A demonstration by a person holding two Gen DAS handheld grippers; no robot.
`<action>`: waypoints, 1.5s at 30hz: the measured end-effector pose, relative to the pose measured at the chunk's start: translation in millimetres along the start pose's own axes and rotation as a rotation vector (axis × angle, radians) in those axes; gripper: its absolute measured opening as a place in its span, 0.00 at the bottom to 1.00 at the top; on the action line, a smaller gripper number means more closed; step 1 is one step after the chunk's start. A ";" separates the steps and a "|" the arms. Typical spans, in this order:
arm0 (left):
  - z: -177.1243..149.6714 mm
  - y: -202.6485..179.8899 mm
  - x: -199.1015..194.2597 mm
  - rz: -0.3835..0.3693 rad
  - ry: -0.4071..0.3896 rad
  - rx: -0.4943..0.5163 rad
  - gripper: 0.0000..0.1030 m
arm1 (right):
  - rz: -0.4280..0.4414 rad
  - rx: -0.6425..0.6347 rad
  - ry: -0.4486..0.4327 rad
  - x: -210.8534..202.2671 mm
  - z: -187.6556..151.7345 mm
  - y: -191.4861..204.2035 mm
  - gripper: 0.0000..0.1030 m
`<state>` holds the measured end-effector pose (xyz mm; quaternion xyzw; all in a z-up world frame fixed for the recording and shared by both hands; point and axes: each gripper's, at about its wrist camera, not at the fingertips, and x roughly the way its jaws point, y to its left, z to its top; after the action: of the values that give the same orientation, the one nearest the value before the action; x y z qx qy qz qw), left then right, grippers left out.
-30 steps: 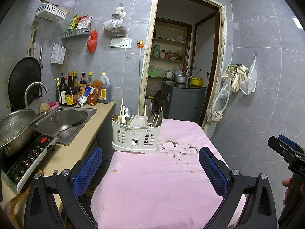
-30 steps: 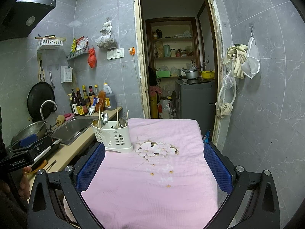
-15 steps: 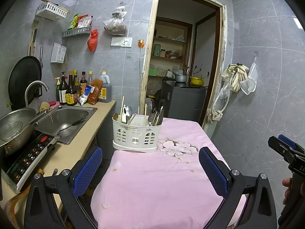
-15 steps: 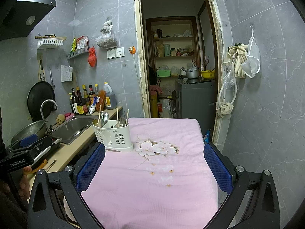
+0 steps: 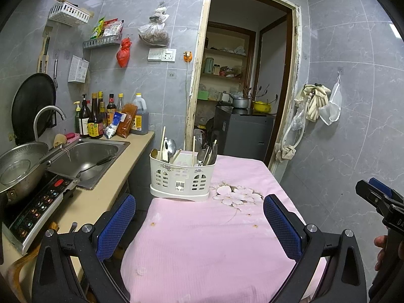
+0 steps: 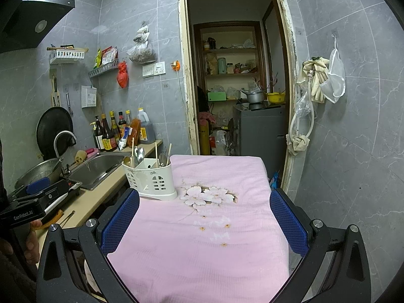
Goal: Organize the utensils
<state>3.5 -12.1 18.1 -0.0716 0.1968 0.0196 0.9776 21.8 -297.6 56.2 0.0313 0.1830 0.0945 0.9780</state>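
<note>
- My left gripper (image 5: 199,224) and right gripper (image 6: 204,217): jaws spread wide, both empty
- Utensil caddy (image 5: 182,180) stands at the pink table's (image 5: 202,240) far-left corner, utensils upright
- Caddy lies straight ahead of my left gripper, which I judge nearer
</note>
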 end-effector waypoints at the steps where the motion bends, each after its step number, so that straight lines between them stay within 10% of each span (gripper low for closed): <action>1: -0.2 0.3 0.1 0.000 0.000 0.000 0.99 | 0.000 -0.001 0.000 0.1 0.2 -0.2 0.99; 45: -13.1 -1.9 -1.9 -0.007 0.002 0.018 0.99 | 0.000 -0.004 0.012 -0.8 1.2 0.6 0.98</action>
<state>-3.1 -16.0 7.2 -0.0634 0.1976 0.0142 0.9781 21.4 -297.3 57.7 0.0290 0.1886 0.0952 0.9770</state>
